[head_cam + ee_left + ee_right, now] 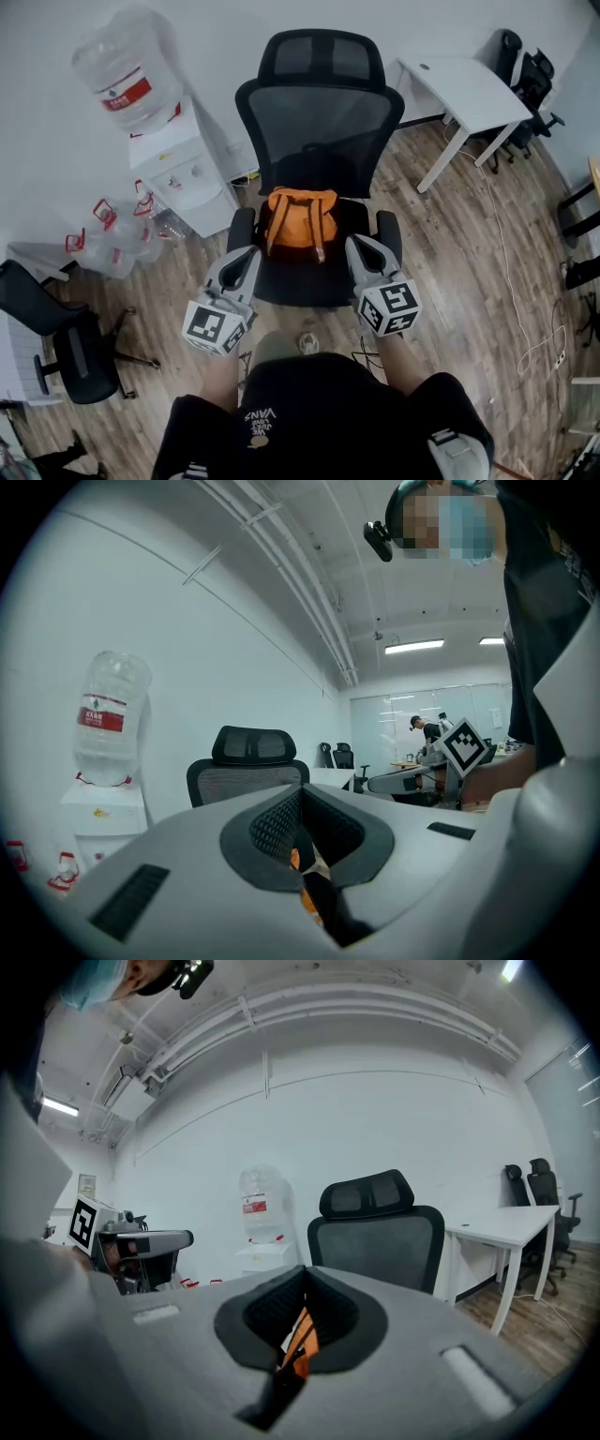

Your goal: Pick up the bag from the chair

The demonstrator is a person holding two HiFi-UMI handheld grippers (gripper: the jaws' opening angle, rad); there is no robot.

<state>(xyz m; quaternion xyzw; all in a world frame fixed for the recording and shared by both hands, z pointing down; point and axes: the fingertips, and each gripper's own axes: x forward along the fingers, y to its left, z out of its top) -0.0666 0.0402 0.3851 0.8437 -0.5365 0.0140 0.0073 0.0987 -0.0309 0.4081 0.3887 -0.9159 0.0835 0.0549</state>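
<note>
Bag: orange, on the chair seat.
Left gripper: jaws together, empty.
Right gripper: likewise.
Tip: open both first, then clamp the straps.

the chair has a matt black mesh back; on its seat the bag is soft orange cloth with duller straps. under the chair the floor is grained wood plank, slightly glossy. left of the chair the water bottle is clear glossy plastic; right of it the desk is smooth matt white
</note>
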